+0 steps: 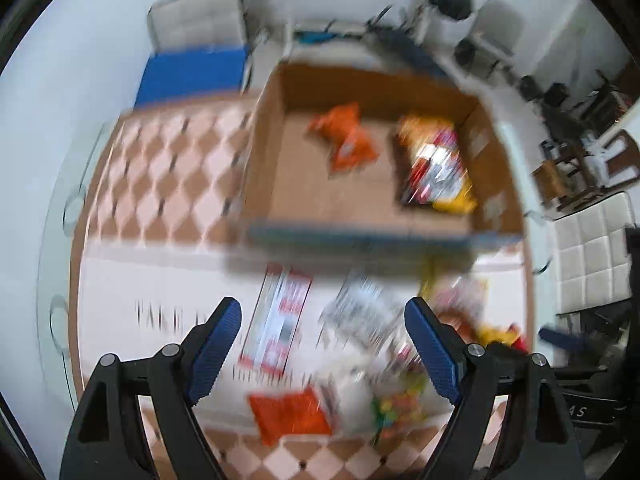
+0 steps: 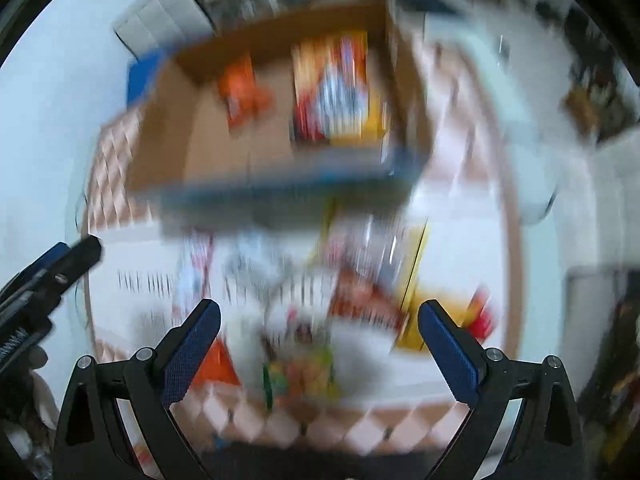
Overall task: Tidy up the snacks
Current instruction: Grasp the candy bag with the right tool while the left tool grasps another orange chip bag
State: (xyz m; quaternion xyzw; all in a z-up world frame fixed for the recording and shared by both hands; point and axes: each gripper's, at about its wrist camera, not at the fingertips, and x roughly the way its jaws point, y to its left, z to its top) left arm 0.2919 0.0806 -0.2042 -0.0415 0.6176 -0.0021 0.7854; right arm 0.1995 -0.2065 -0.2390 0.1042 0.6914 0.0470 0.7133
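A table [image 1: 100, 168] covered in a peach-and-white diamond-check cloth carries everything, with a white printed sheet [image 1: 132, 280] spread over its near half. On the far half stands an open cardboard box [image 1: 264, 132] with a blue-edged front wall. In front of it, loose on the white sheet, lie a flat red-and-white packet [image 1: 276, 316], a silvery wrapper [image 1: 360, 312], an orange pouch [image 1: 288, 416], a bag of many-coloured sweets [image 1: 400, 408] and yellow-and-red packs [image 1: 500, 332] at the right edge, all blurred.
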